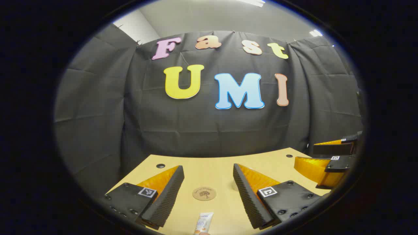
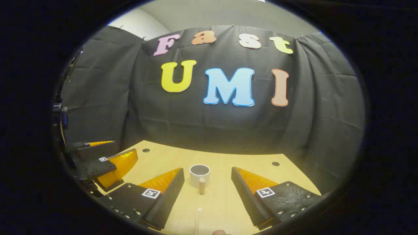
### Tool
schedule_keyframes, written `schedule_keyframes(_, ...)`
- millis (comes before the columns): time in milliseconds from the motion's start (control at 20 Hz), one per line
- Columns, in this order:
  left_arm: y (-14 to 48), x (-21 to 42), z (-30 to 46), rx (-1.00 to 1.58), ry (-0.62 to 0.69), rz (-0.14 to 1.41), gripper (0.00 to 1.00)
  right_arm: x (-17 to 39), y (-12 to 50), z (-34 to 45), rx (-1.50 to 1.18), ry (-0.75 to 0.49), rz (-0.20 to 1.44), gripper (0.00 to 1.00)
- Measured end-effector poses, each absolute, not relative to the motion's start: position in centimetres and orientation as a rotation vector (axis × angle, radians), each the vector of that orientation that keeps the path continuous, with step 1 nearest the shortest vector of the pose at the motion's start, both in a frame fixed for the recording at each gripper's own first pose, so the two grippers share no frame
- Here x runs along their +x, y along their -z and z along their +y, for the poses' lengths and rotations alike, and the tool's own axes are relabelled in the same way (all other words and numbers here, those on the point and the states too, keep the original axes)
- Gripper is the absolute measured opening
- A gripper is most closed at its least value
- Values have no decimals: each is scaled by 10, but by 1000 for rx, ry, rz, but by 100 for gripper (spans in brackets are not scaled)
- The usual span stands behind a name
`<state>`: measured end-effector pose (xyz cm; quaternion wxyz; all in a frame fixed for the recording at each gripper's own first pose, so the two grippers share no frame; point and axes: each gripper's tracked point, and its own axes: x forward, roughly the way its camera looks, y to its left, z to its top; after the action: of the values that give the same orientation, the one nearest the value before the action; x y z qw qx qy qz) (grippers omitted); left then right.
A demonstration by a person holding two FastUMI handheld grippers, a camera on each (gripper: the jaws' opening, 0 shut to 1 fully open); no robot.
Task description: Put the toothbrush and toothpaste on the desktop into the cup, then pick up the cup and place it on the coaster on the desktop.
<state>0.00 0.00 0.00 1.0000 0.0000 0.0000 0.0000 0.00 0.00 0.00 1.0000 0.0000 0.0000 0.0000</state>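
Toothpaste (image 1: 203, 222) lies nearest in the left gripper view, at the bottom centre of the frame, flat on the bench (image 1: 215, 171) between the spread fingers of the left gripper (image 1: 208, 192), which is released and holds nothing. Just beyond it, mid-frame, sits the round coaster (image 1: 204, 193). In the right gripper view the toothbrush (image 2: 197, 220) lies at the bottom centre, its head pointing up the frame toward the white cup (image 2: 199, 175), which stands upright just past the tips of the right gripper (image 2: 207, 189), likewise released and empty. Nothing appears to be in the cup, so the task seems at its first step. Next, each gripper would need to dip down and back toward its item and close across it before carrying it to the cup's mouth.
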Motion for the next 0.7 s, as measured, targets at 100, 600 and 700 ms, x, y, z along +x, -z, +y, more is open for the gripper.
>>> schedule_keyframes(100,1,-2,0,-3,-1,4,97,-1,2,1,1,-4,3,92)
schedule_keyframes(600,4,-6,5,-5,-18,9,97,-4,8,2,5,-12,23,91)
schedule_keyframes(700,4,-5,6,-2,-22,12,97,-3,11,4,10,-15,31,91)
